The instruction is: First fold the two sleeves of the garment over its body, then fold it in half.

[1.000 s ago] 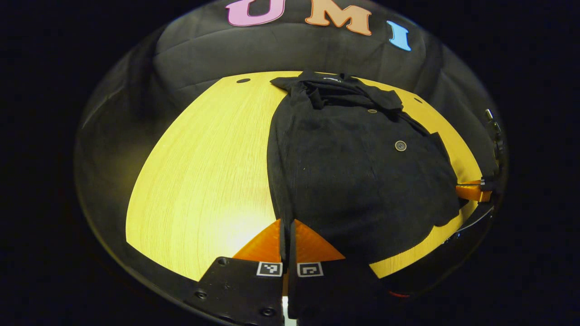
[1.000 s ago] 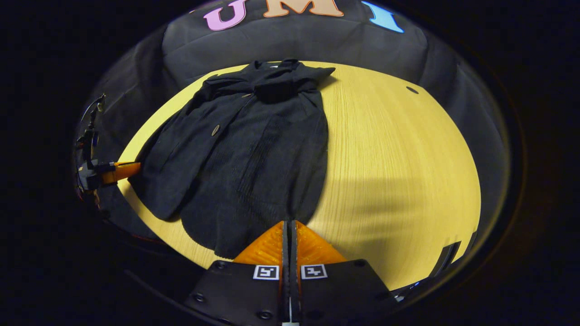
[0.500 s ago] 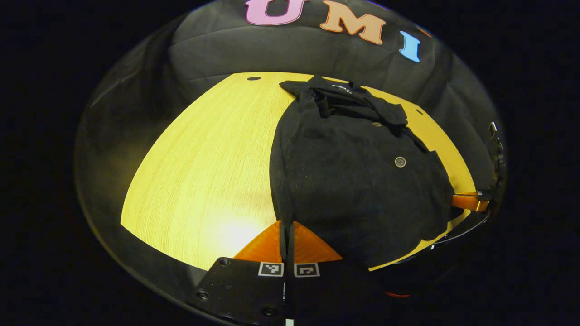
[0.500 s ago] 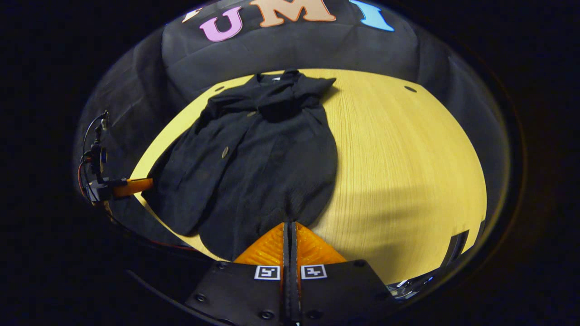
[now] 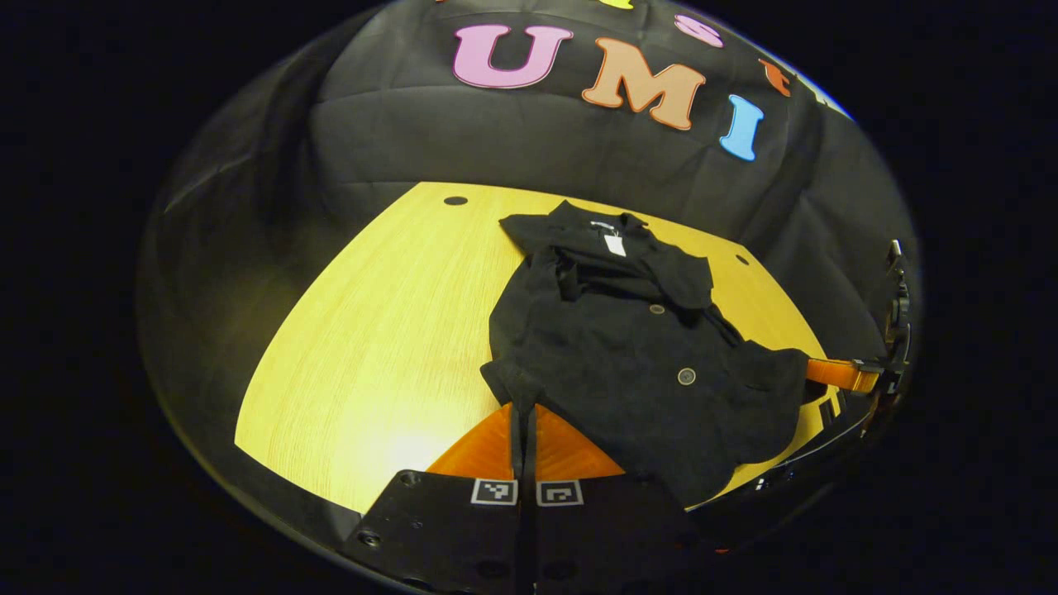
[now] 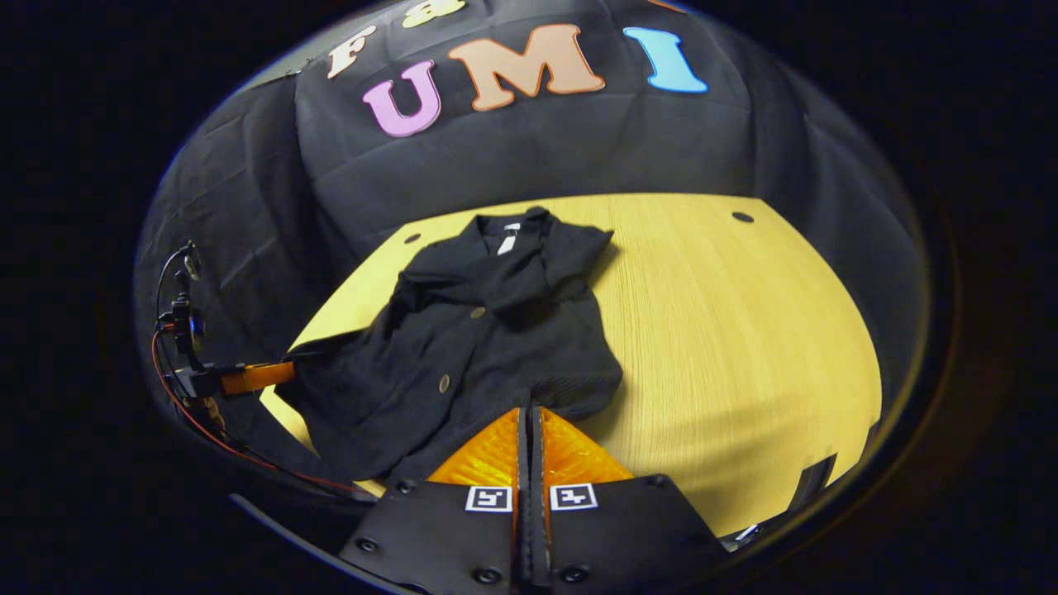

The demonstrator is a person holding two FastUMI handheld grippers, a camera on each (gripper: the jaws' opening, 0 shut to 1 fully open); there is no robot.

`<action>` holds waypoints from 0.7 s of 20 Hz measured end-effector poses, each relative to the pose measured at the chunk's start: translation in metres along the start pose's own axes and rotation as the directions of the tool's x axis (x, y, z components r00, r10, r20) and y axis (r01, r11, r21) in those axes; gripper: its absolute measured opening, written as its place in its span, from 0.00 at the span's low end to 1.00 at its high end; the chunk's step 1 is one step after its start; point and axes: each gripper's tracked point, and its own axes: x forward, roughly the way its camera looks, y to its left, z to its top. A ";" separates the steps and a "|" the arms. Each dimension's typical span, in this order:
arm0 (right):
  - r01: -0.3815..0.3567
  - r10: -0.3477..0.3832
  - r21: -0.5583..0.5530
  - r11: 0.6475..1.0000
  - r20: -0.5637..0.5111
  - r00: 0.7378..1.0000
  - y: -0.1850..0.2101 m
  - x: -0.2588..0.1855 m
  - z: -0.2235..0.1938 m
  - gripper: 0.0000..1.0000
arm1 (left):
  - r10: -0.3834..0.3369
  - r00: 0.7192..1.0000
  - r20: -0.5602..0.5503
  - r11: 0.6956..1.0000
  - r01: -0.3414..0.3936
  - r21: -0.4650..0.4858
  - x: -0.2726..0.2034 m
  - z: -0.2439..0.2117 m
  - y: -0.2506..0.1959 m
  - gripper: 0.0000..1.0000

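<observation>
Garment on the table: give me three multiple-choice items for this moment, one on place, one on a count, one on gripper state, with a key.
1. Where does the garment's collar end lie?
A. Toward the booth wall
B. Hanging off the near table edge
C. Under the right gripper

2. How many round buttons show on the garment's front in the left gripper view?
A. None
B. Two
C. Five

3. How do the left gripper's fingers stand?
A. Spread wide over bare table
B. Closed on the garment's hem
C. Closed on a sleeve cuff by the collar

Key: 1 A, the collar with its white tag lies at the far side of the table. 2 B, two buttons show down the front. 3 B, the fingers meet with dark hem cloth bunched between them.
</observation>
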 end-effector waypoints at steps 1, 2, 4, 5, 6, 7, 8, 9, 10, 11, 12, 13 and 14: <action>-0.002 0.002 -0.008 1.000 0.028 1.000 0.001 -0.004 0.010 0.02 | -0.009 1.000 0.018 1.000 0.009 0.002 -0.001 0.011 -0.001 0.00; -0.002 0.003 -0.016 1.000 0.054 0.999 0.002 -0.006 0.019 0.02 | -0.014 0.999 0.042 1.000 0.013 0.009 -0.003 0.022 -0.002 0.00; -0.012 0.014 -0.025 1.000 0.095 0.995 0.010 -0.009 0.040 0.02 | -0.022 0.996 0.085 1.000 0.020 0.020 -0.005 0.046 -0.001 0.00; -0.013 0.016 -0.025 1.000 0.117 0.993 0.012 -0.009 0.051 0.02 | -0.028 0.994 0.104 0.999 0.026 0.018 -0.006 0.058 -0.002 0.00; -0.011 0.014 -0.025 1.000 0.143 0.990 0.012 -0.009 0.062 0.00 | -0.034 0.992 0.117 0.999 0.033 0.015 -0.008 0.067 -0.002 0.00; -0.016 0.020 -0.025 1.000 0.183 0.983 0.013 -0.011 0.077 0.00 | -0.034 0.991 0.126 0.999 0.032 0.015 -0.010 0.077 -0.001 0.00; -0.019 0.023 -0.021 1.000 0.197 0.980 0.015 -0.013 0.084 0.00 | -0.037 0.989 0.145 0.999 0.035 0.018 -0.006 0.089 0.001 0.00; -0.023 0.027 -0.018 1.000 0.222 0.975 0.016 -0.015 0.097 0.02 | -0.040 0.985 0.167 0.999 0.037 0.020 -0.004 0.101 0.001 0.00; -0.024 0.028 -0.018 1.000 0.245 0.969 0.016 -0.013 0.111 0.02 | -0.044 0.982 0.185 0.999 0.040 0.023 -0.002 0.113 0.001 0.00; -0.025 0.028 -0.016 1.000 0.260 0.965 0.016 -0.012 0.122 0.02 | -0.047 0.977 0.209 0.999 0.042 0.027 0.002 0.125 0.002 0.00; -0.026 0.028 -0.013 1.000 0.284 0.958 0.016 -0.012 0.134 0.02 | -0.048 0.973 0.228 0.999 0.043 0.031 0.004 0.138 0.002 0.00; -0.028 0.029 -0.009 1.000 0.301 0.953 0.016 -0.009 0.145 0.02 | -0.049 0.968 0.244 0.999 0.043 0.033 0.007 0.148 0.003 0.00; -0.030 0.029 -0.004 1.000 0.312 0.950 0.017 -0.005 0.155 0.02 | -0.049 0.965 0.258 0.999 0.043 0.030 0.012 0.158 0.004 0.00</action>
